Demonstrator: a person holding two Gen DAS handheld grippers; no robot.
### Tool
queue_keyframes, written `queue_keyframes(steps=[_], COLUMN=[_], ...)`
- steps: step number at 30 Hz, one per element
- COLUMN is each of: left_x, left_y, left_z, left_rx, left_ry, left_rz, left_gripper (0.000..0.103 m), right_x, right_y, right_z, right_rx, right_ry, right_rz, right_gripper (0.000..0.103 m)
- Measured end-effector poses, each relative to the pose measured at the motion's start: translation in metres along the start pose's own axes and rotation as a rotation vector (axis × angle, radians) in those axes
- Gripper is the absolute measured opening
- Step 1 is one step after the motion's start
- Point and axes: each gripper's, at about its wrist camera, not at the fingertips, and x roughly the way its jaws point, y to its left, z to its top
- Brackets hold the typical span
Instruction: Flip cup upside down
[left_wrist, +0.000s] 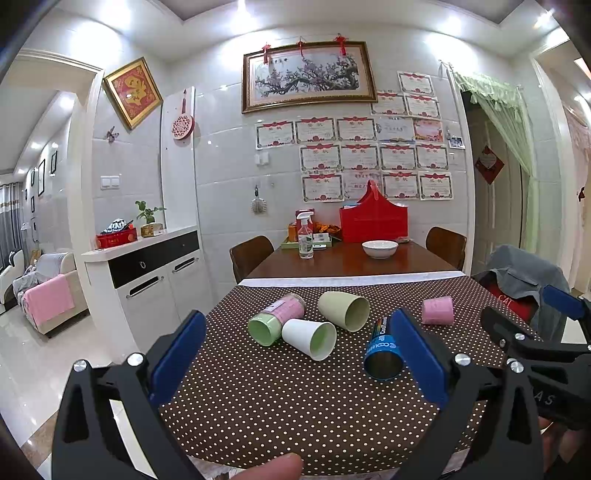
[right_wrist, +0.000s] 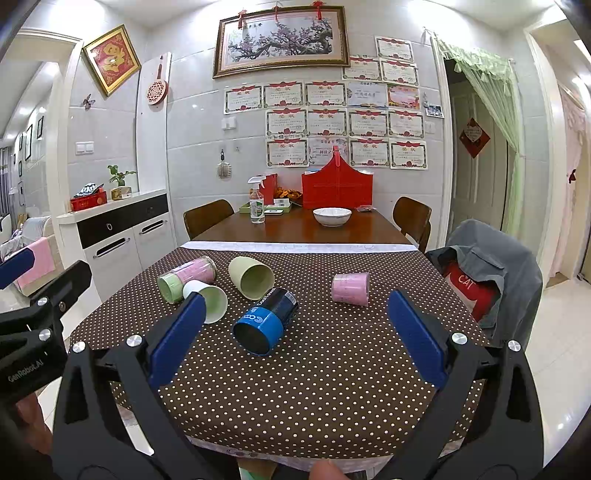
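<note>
Several cups lie on their sides on a brown polka-dot tablecloth (left_wrist: 295, 413) (right_wrist: 332, 376): a blue and black cup (left_wrist: 382, 356) (right_wrist: 266, 321) with its mouth toward me, a white cup (left_wrist: 310, 338) (right_wrist: 210, 299), a pink and green tumbler (left_wrist: 277, 317) (right_wrist: 184, 278) and a pale green cup (left_wrist: 343, 310) (right_wrist: 251, 277). A small pink cup (left_wrist: 437, 310) (right_wrist: 350, 288) stands on end at the right. My left gripper (left_wrist: 299, 319) is open and hovers short of the cups, its right finger beside the blue cup. My right gripper (right_wrist: 297, 299) is open, with nothing in it.
Beyond the cloth, the bare wooden table holds a white bowl (left_wrist: 379, 248) (right_wrist: 331, 216), a spray bottle (left_wrist: 305, 238) (right_wrist: 257, 205) and a red box (right_wrist: 337, 190). A chair draped with a grey jacket (right_wrist: 491, 266) stands at the right edge. A white cabinet (left_wrist: 147, 273) is at left.
</note>
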Motion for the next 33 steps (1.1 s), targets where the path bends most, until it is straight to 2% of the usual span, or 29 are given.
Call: queue_keyframes(steps=[10,17,33], left_x=[0.001,0.007,0.016], left_y=[0.0,0.009,0.012], left_z=[-0.001,-0.001,-0.003], left_rx=[-0.002,-0.038,-0.031], left_ry=[0.004,0.027,0.038], left_rz=[-0.005,-0.035,-0.042], left_gripper=[0.099,0.099,0.099], right_x=[0.0,0.0,0.01], right_y=[0.0,0.0,0.005], right_z=[0.0,0.0,0.001], right_rx=[0.0,-0.001,-0.013], right_ry=[0.0,0.0,0.014], right_rz=[0.002,0.002,0.011], right_gripper=[0.097,0.097,0.097])
